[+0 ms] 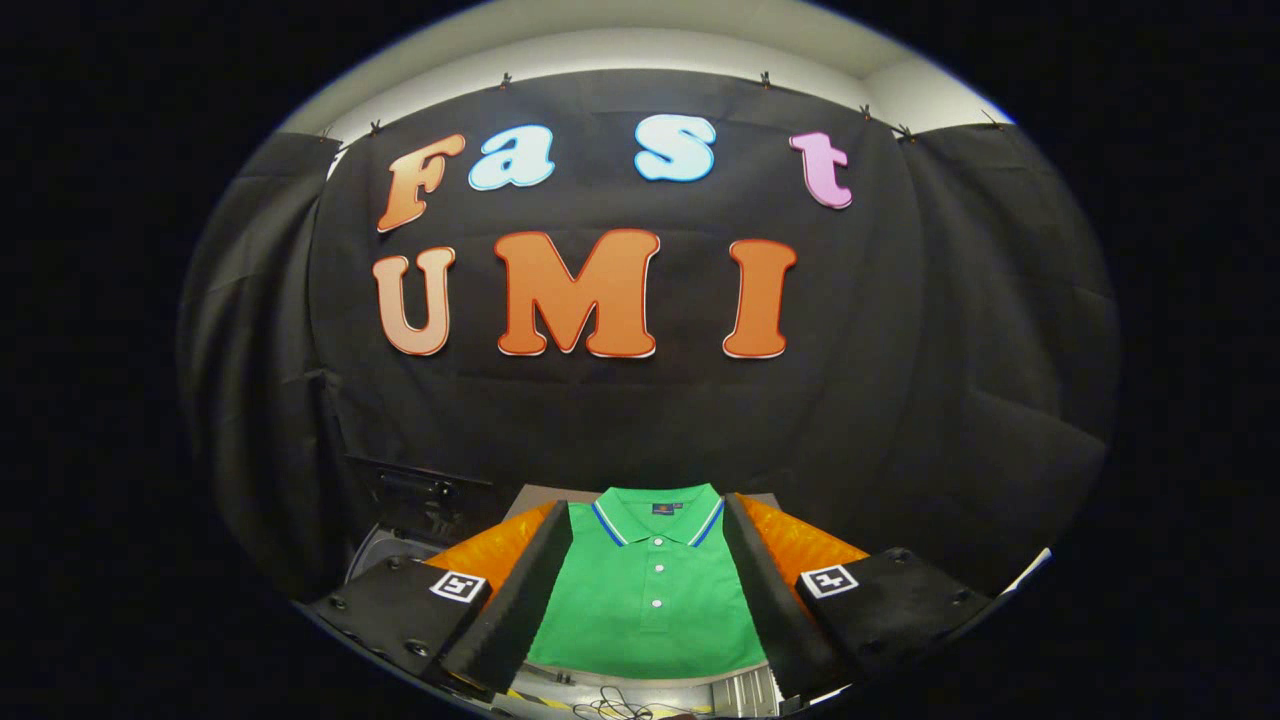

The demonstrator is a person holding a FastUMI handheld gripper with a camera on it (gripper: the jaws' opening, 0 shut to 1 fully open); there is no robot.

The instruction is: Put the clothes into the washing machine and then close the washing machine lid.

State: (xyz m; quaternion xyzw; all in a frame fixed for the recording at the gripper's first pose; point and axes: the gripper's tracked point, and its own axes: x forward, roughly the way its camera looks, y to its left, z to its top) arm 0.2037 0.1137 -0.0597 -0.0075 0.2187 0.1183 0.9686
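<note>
your fingers (645, 590) are spread wide with nothing between them, framing the folded green polo shirt (650, 600) lying flat at 12 o'clock, probably lined up for a pinch

The gripper view rides on the gripper (648, 590), looking forward along its spread fingers — close over the shirt (650, 600), facing the booth's cloth wall (900, 380).

Jaws gape wide over the folded green shirt (648, 600) — nothing between them.
</note>
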